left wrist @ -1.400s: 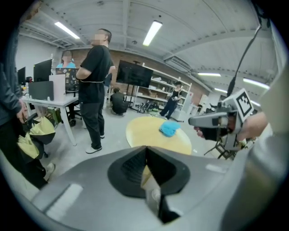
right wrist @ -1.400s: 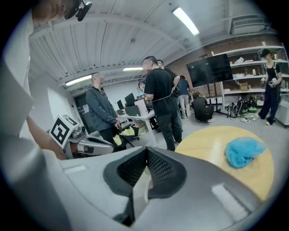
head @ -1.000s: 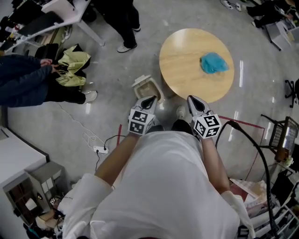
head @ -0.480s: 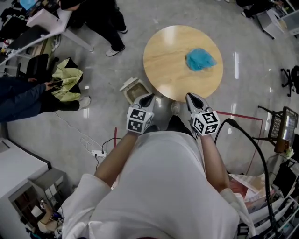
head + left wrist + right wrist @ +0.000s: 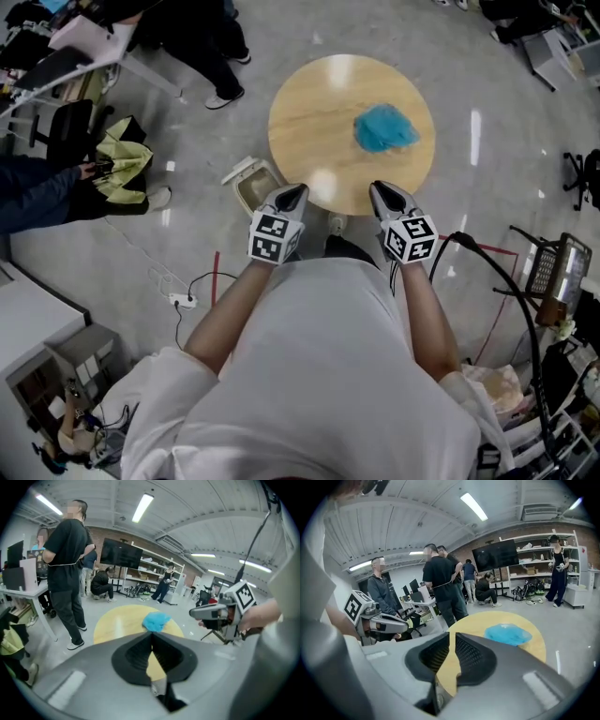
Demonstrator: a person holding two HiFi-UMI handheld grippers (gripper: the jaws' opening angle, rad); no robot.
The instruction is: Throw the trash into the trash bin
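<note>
Trash (image 5: 384, 128), a blue crumpled lump, lies on the round wooden table (image 5: 309, 103), toward its right side. Nothing is thrown away yet. Grabbing it and dropping it in the trash bin (image 5: 249, 181), on the floor just beside the table, is all left to do. The lump is a bit wider side to side and points no clear way.

At the table's near edge, the left gripper (image 5: 296, 191) has its fingers together and is empty. The right gripper (image 5: 381, 188) has just been opening. Its fingers are a little apart, with nothing between them.

Count: round table (image 5: 300, 103) 1 | blue trash wad (image 5: 384, 127) 1 | trash bin (image 5: 251, 184) 1 | grippers 2: left gripper (image 5: 292, 194), right gripper (image 5: 384, 192) | power strip (image 5: 180, 301) 1
</note>
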